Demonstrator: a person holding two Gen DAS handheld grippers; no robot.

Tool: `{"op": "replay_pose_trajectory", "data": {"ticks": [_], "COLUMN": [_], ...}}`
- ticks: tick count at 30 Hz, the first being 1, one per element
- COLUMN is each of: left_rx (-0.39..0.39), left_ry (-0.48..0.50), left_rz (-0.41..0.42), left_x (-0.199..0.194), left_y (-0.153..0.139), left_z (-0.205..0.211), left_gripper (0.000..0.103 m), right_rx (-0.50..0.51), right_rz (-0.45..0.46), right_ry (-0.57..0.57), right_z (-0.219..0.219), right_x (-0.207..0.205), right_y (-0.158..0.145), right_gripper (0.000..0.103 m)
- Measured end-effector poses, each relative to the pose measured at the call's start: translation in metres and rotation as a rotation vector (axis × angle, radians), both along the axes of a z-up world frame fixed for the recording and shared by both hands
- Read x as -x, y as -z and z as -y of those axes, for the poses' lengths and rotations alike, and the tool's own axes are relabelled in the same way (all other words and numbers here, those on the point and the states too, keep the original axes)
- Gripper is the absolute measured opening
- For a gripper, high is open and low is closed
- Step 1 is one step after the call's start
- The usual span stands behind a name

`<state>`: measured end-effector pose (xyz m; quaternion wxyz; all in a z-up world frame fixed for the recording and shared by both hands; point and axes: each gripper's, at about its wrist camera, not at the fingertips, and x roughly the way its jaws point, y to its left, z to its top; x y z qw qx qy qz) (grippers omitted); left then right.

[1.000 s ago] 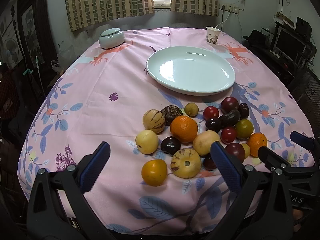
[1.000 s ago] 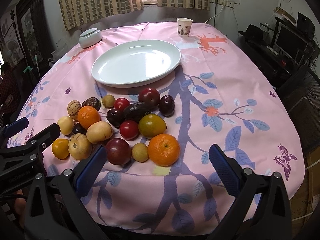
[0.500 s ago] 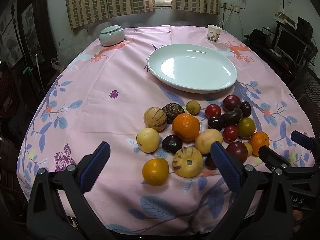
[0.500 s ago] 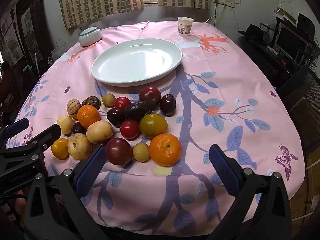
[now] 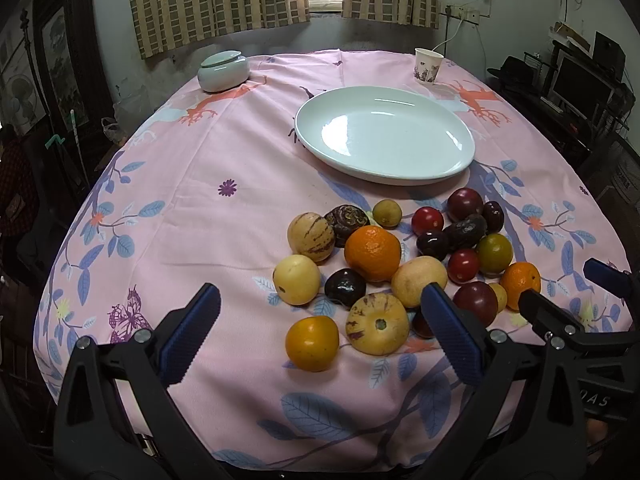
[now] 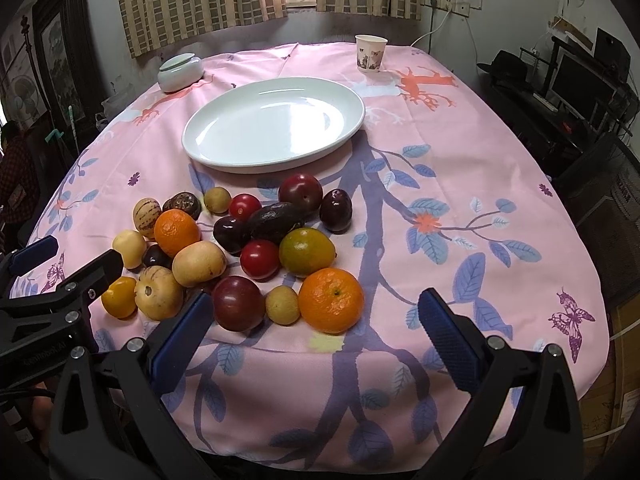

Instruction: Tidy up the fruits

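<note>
Nearest, the left tongs (image 5: 320,330) and the right tongs (image 6: 314,334) are held wide open and empty at the desk (image 5: 192,208) edge. Just beyond them, the fruits (image 6: 240,248) are gathered in one heap on the pink cloth. Farther, the white plate (image 6: 276,128) is seen bare, so nothing is sorted yet. Compared with one second ago, both views are shifted only slightly; no fruit was moved.
</note>
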<state>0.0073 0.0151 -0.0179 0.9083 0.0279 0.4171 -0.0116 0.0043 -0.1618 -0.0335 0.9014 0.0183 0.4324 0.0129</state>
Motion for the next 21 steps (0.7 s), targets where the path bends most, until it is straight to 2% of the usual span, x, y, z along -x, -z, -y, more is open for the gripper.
{"op": "replay_pose_trajectory", "data": {"ticks": [7, 10, 16, 21], "left_rx": [0.003, -0.02, -0.033, 0.001], "left_ry": [0.003, -0.011, -0.07, -0.083], "left_rz": [-0.011, -0.021, -0.023, -0.085], "left_x": [-0.001, 0.001, 0.015, 0.017], "left_y": [0.002, 0.006, 0.017, 0.037], "left_z": [0.001, -0.001, -0.028, -0.046], "left_gripper": [0.101, 0.101, 0.101, 0.101], "right_rx": [0.002, -0.012, -0.012, -0.024], "right_rz": [0.012, 0.005, 0.03, 0.021], "right_ry": [-0.022, -0.061, -0.092, -0.081], "right_z": [0.0, 0.002, 0.025, 0.042], "right_x": [0.003, 0.005, 0.023, 0.022], "right_y": [-0.006, -0.005, 0.006, 0.019], "right_gripper": [0.102, 0.102, 0.102, 0.102]}}
